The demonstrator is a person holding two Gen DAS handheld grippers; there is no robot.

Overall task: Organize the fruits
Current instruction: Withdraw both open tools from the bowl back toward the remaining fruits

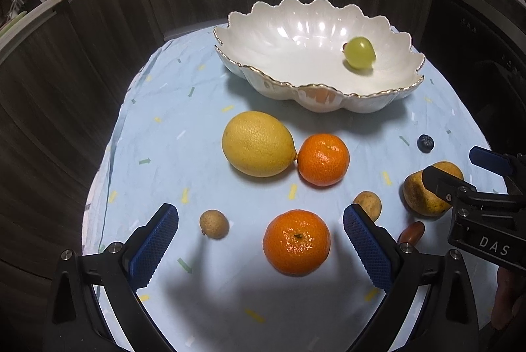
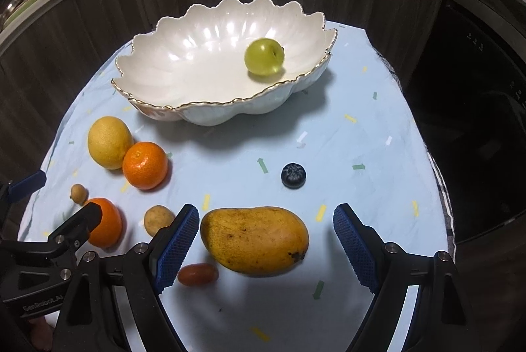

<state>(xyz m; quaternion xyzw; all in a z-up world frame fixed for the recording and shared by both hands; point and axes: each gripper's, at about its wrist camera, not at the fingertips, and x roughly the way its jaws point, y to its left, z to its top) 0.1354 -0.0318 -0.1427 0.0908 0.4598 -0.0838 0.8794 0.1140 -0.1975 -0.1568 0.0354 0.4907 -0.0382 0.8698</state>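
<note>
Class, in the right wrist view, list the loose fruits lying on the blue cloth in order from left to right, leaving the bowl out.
small brown fruit → lemon → upper orange → tan round fruit → red oval fruit → mango → blueberry

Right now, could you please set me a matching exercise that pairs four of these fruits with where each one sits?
Things:
1. green grape
2. mango
3. blueberry
4. lemon

Places:
A. touching an orange on the cloth
B. alone on the cloth, between bowl and mango
C. inside the white bowl
D. between the open fingers of the right tool

Pairs: 1-C, 2-D, 3-B, 4-A
</note>
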